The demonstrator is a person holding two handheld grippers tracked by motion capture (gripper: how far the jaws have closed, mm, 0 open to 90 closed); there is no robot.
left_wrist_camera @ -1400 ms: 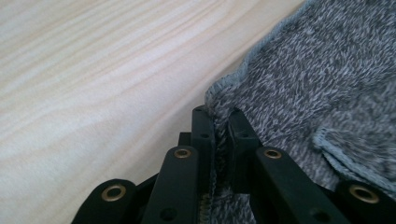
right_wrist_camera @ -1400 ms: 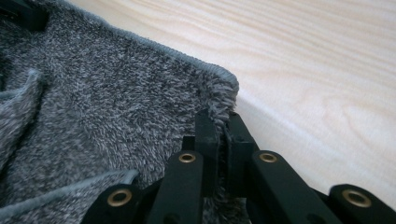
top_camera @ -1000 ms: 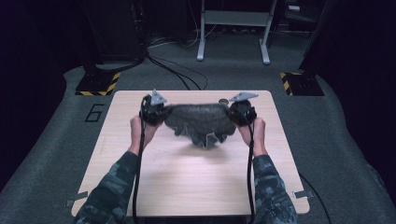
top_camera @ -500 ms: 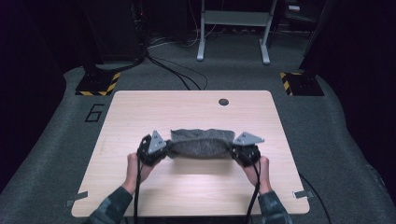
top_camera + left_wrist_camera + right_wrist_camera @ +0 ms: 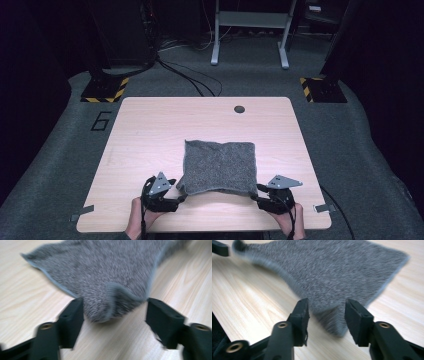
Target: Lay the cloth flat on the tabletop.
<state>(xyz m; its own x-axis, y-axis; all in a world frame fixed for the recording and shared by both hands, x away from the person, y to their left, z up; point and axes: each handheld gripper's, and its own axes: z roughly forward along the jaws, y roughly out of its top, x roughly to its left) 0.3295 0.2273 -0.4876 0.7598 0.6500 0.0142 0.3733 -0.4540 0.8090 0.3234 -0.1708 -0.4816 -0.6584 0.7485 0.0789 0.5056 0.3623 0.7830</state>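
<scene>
Lowered since a moment ago and now spread flat at the table's [image 5: 150,130] near middle: grey cloth [image 5: 219,165]. Left gripper [image 5: 176,196] at its near-left corner, jaws apart, corner loose between them; right gripper [image 5: 258,194] at near-right corner, jaws likewise apart.

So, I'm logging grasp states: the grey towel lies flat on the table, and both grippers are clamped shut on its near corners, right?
Not clamped. Both gripper views show the jaws open around the grey towel's near corners; it does lie on the table.
</scene>
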